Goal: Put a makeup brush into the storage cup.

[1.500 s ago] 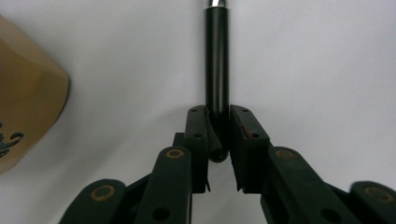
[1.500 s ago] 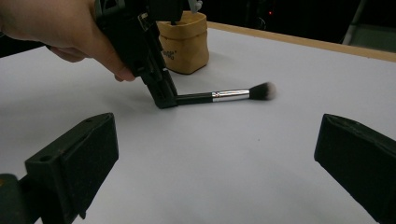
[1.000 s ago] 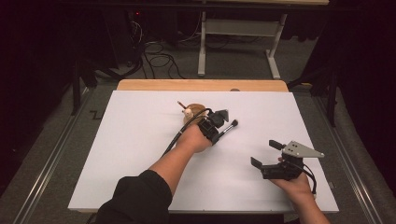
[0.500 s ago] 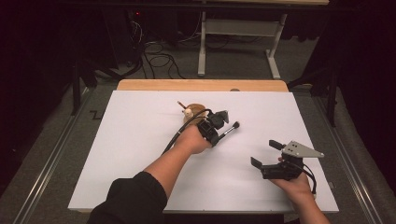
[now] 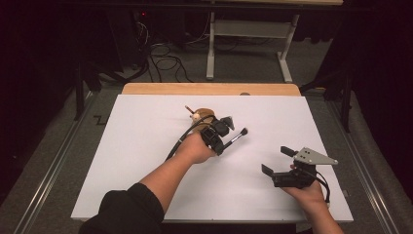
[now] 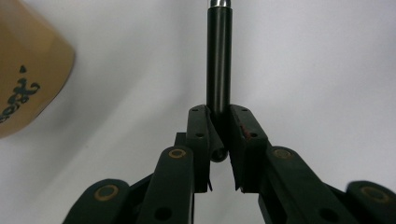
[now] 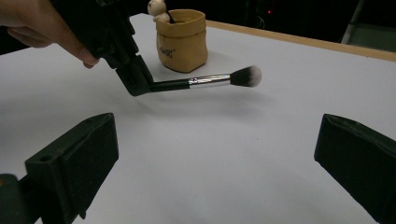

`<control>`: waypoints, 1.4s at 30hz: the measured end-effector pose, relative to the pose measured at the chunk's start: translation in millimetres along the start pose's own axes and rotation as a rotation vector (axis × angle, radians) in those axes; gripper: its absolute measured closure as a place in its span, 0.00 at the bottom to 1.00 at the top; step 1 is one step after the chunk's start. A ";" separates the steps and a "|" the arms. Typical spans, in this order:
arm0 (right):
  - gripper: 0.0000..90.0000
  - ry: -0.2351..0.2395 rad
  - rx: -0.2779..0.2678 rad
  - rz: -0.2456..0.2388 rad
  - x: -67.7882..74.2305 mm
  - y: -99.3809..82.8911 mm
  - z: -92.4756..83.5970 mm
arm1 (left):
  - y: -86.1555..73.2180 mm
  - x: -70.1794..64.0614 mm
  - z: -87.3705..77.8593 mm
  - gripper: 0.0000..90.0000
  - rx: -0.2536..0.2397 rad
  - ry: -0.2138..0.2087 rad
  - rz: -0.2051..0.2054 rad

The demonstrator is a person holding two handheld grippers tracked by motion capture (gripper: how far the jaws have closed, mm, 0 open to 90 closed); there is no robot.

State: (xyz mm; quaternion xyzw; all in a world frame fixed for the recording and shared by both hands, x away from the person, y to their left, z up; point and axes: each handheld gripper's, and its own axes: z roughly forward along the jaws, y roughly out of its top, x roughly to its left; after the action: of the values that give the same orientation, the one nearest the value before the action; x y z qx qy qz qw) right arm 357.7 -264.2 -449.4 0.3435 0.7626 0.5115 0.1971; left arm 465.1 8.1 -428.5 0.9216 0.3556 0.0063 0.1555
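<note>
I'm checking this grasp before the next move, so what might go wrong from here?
The left gripper clamps the makeup brush only at the very end of its handle, so the long free end may pivot or slip out. The tan pouch stands close behind; a swing toward it could knock it over.

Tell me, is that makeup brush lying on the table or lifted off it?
Lifted. The left tool is clamped on the brush handle, holding it roughly level above the white table, beside the tan pouch.
</note>
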 end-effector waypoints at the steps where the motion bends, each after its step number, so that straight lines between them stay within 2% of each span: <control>1: 0.00 0.000 0.001 -0.001 0.0 -0.1 -0.2 | -3.4 0.5 -3.3 0.88 -0.004 -0.004 0.001; 9: 0.00 0.001 0.006 0.001 0.6 -0.5 -0.4 | -18.9 5.4 -12.7 0.88 -0.020 -0.004 -0.007; 14: 0.00 -0.001 0.006 0.002 0.6 -0.7 -0.7 | -30.2 6.5 -18.8 0.88 -0.038 -0.022 -0.004; 24: 0.00 -0.002 0.010 0.000 0.6 -1.3 0.3 | -63.8 16.3 -28.3 0.88 -0.059 -0.038 -0.008; 28: 0.00 -0.006 0.013 0.000 0.9 -1.4 0.4 | -70.6 17.4 -31.2 0.88 -0.059 -0.035 -0.003; 35: 0.00 -0.006 0.015 -0.002 1.4 -1.9 0.5 | -96.5 17.1 -30.5 0.88 -0.063 -0.026 -0.014; 38: 0.00 -0.007 0.015 -0.003 1.5 -1.9 0.6 | -102.0 18.3 -31.9 0.88 -0.065 -0.021 -0.007; 39: 0.00 -0.007 0.015 -0.003 1.7 -1.9 0.7 | -107.3 18.7 -33.3 0.88 -0.084 -0.018 -0.011; 42: 0.00 -0.007 0.015 -0.002 1.9 -1.9 0.7 | -112.8 18.4 -33.6 0.88 -0.102 -0.018 -0.019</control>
State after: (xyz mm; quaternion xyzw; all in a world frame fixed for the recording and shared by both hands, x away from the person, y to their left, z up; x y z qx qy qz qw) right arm 356.2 -262.8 -451.4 0.3460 0.7662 0.5041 0.1978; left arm 401.1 108.4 -431.2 0.9091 0.3620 0.0146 0.2055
